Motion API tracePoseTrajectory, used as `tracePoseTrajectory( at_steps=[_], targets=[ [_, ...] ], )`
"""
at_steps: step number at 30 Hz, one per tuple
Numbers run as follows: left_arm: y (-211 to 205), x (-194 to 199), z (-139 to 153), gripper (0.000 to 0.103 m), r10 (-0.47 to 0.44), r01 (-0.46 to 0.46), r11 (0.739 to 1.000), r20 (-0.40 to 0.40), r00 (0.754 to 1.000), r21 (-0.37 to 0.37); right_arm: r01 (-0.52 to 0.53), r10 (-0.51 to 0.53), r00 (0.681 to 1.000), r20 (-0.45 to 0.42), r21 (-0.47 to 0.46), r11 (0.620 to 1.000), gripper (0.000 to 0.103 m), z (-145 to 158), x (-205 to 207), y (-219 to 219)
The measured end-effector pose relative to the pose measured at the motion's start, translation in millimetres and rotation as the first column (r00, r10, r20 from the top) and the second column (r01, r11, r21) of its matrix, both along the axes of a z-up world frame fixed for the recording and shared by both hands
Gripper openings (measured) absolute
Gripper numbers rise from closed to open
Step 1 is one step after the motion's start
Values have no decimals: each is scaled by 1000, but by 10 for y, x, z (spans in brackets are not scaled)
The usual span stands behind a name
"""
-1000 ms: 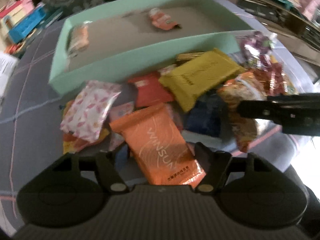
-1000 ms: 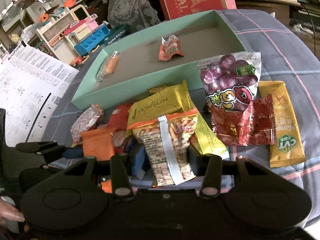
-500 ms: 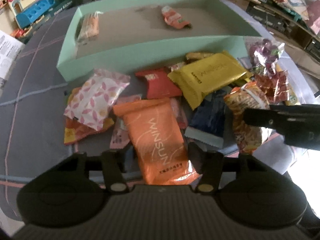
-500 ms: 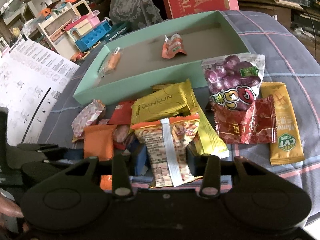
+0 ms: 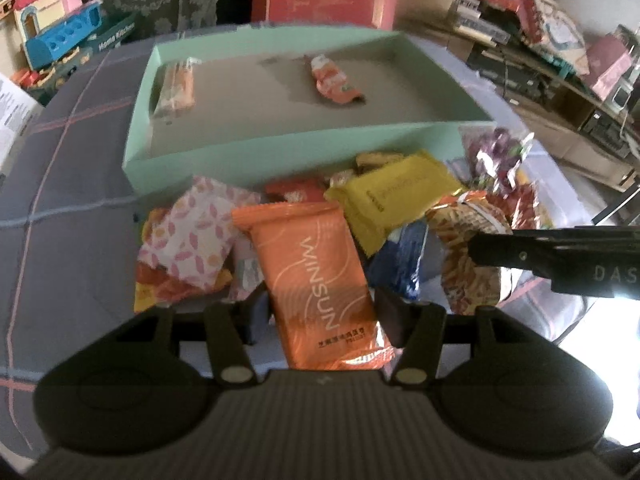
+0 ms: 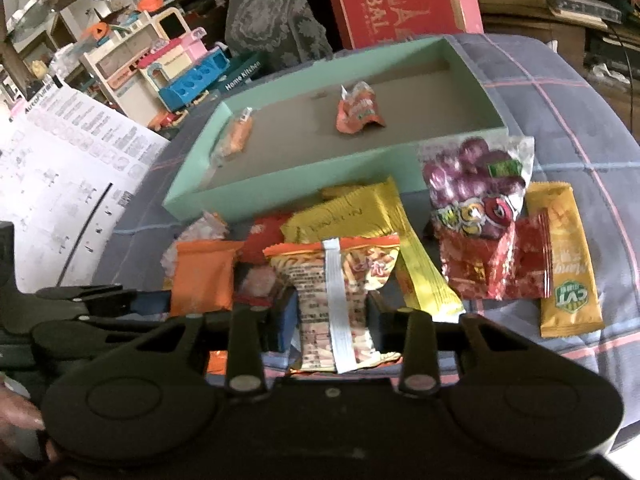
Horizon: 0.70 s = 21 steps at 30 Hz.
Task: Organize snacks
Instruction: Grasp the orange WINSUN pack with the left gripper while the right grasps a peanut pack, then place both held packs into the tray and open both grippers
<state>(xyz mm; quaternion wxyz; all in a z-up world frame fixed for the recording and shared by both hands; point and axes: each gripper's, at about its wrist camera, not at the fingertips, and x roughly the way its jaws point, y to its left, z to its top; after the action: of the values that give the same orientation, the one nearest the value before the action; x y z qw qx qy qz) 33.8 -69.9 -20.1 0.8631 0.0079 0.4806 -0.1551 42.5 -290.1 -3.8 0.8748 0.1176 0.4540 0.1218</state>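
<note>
Left wrist view: left gripper (image 5: 320, 312) fingers clamped on orange Winsun packet (image 5: 316, 264), atop snack pile before mint tray (image 5: 280, 152). Right wrist view: right gripper (image 6: 328, 316), jaws just closing, fingers pinch striped noodle-snack bag (image 6: 340, 284), near yellow packet (image 6: 360, 216) and grape-candy bag (image 6: 472, 184).

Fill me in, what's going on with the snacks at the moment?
A person is sorting snack packets into the mint-green box with two handheld grippers. The left gripper is closed on the orange WINSUN packet. The right gripper's jaws have just been closing on the noodle-print packet. Two small snacks already lie in the box; the rest sit piled on the plaid cloth in front of it.
</note>
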Motion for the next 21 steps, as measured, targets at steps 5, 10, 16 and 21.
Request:
tracePoseTrajectory(
  at_steps=[5, 10, 16, 21],
  targets=[
    [35, 87, 219, 55, -6, 8, 1000, 44, 999, -25, -1, 0, 999, 35, 23, 1000, 35, 241, 94, -6],
    [134, 341, 480, 55, 14, -10, 999, 105, 994, -37, 19, -20, 995, 98, 11, 1000, 35, 487, 344, -51],
    [232, 949, 660, 55, 37, -35, 999, 137, 990, -19, 70, -66, 990, 127, -21, 997, 35, 619, 917, -218],
    [251, 1636, 594, 55, 56, -57, 998, 114, 992, 0, 107, -97, 987, 125, -72, 992, 35, 588, 1514, -360]
  ],
)
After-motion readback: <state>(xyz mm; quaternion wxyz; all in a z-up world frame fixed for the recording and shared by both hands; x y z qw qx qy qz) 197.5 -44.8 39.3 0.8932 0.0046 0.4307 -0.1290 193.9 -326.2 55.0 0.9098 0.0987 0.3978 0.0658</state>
